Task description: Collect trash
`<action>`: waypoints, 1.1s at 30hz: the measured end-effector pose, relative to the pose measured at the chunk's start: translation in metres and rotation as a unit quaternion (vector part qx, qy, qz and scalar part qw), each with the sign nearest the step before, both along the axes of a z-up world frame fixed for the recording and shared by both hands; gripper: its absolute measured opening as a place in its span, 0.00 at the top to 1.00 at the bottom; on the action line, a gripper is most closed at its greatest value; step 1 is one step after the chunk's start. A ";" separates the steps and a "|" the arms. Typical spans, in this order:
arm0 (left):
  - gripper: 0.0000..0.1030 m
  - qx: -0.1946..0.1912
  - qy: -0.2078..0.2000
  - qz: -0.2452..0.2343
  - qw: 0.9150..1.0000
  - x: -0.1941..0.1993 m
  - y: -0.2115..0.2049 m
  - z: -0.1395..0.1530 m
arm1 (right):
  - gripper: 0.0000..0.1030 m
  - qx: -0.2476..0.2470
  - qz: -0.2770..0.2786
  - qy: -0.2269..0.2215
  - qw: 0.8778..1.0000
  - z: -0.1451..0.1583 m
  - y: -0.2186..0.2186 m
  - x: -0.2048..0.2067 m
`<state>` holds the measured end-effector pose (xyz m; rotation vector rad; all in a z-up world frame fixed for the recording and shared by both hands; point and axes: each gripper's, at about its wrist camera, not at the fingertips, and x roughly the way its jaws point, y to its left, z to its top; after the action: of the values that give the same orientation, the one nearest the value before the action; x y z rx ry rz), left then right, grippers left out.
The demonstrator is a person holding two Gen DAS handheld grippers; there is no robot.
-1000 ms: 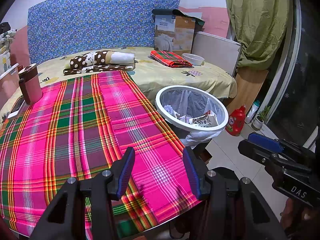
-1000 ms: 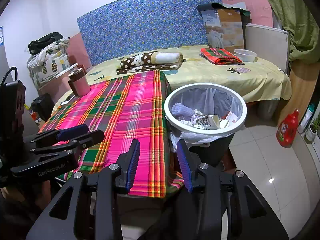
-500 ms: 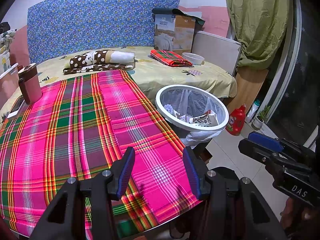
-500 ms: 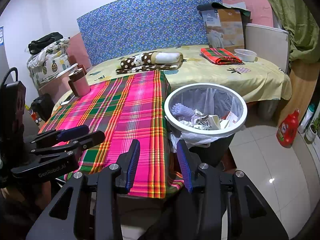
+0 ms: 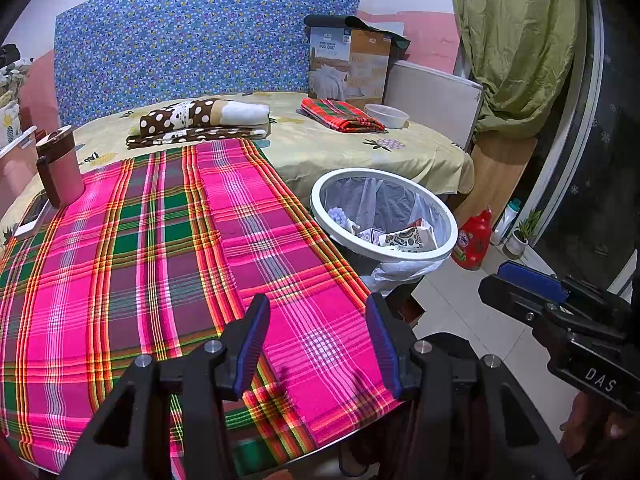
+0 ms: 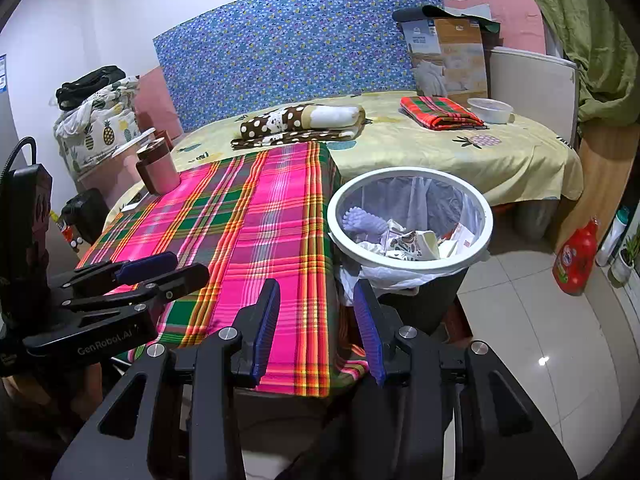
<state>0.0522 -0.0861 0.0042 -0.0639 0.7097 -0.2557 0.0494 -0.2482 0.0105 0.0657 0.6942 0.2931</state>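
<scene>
trash (image 6: 412, 238) already sits in the bin (image 6: 408, 260) beside the surface (image 5: 160, 260), whose cloth we see bare of litter, so with left tool (image 5: 316, 344) and right tool (image 6: 316, 320) both open and empty, we judge little remains.

both tongs (image 5: 316, 340) (image 6: 316, 320) open, empty

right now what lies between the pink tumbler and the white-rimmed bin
Only bare pink plaid cloth lies between the pink tumbler and white-rimmed bin; right wrist view shows it.
</scene>
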 end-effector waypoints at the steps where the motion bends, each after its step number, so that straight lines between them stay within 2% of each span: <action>1: 0.50 0.001 0.000 0.000 1.000 0.000 -0.001 0.000 | 0.61 0.000 0.000 0.000 1.000 0.000 0.000 0.000; 33: 0.50 0.010 -0.002 0.003 1.000 -0.005 0.002 -0.003 | 0.61 0.001 -0.001 0.002 1.000 0.003 0.000 -0.003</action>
<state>0.0472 -0.0839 0.0016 -0.0469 0.7082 -0.2432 0.0461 -0.2484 0.0132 0.0684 0.6971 0.2927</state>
